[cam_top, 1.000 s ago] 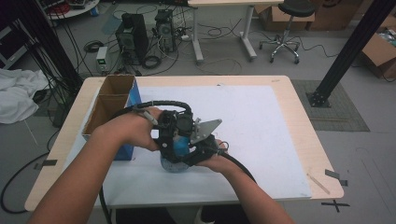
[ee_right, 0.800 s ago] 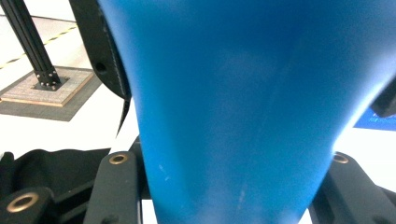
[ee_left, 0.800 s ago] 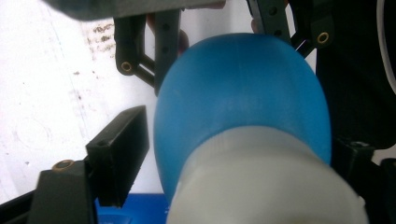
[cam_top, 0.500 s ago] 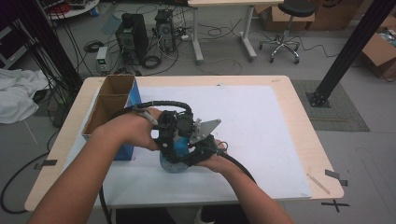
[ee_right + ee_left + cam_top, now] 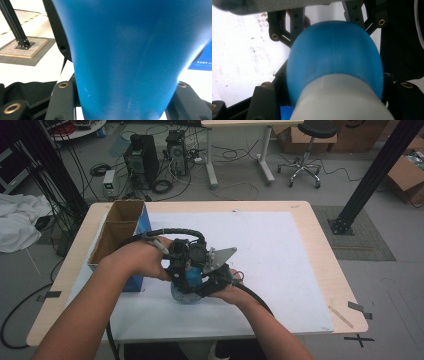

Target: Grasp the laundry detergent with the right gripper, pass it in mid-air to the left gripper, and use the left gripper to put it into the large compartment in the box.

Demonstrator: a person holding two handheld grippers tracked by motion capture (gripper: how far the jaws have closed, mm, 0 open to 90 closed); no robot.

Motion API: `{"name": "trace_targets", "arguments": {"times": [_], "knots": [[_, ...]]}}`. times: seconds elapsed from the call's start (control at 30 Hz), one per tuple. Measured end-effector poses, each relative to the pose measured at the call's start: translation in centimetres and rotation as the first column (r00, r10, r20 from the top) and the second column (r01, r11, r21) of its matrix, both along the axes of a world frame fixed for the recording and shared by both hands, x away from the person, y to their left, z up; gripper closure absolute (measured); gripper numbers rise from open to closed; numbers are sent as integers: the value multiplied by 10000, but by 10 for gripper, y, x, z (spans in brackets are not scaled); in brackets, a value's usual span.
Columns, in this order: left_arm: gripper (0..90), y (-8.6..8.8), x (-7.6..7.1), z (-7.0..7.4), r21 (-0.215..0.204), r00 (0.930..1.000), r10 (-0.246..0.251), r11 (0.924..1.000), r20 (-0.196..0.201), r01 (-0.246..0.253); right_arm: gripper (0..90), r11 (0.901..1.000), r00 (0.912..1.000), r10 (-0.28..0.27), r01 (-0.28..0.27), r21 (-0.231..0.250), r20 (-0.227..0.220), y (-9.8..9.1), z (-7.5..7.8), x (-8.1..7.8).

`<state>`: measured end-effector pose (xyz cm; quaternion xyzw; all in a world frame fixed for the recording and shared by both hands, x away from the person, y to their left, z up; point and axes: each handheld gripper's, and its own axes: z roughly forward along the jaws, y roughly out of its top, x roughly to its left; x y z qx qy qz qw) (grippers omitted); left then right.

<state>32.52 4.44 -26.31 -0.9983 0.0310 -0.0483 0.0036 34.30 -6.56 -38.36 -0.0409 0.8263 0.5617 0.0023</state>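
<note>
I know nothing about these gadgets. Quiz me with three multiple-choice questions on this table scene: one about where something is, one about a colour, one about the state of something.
1. Where does the open cardboard box stand?
A. at the table's left edge
B. at the table's right edge
C. on the floor

2. What colour is the bulb-shaped thing between the grippers?
A. red
B. blue with a white end
C. green

3. How do the left gripper jaws stand?
A. wide apart, nothing in them
B. shut on the bulb-shaped thing
C. gripping the box

Answers:
1 A: in the high view the box sits by the table's left edge, beside the person's left forearm.
2 B: the left gripper view shows a blue body with a white end.
3 B: its jaws have just been closing and now press on both flanks of the bulb.
</note>
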Motion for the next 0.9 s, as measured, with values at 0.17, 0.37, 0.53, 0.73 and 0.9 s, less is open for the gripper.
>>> {"name": "trace_targets", "arguments": {"times": [0.17,0.37,0.53,0.73,0.9], "knots": [[384,-2,2,2,213,9999,102,9997,-47,-101,465,9999,9999,-141,140,100,36,0,1,1],[387,-3,1,6,217,10000,18,9998,27,-19,447,9996,9997,-210,206,216,146,-1,3,0],[388,-5,1,11,299,9999,16,9995,103,-20,359,9995,9999,-136,137,276,-9,-3,7,-2],[388,-7,3,12,411,9999,72,9991,112,-76,236,9996,9996,-209,212,189,-206,-6,8,-3],[387,-10,3,13,456,10000,72,9989,69,-75,202,9991,9980,-409,416,124,-484,-14,10,-2]]}}
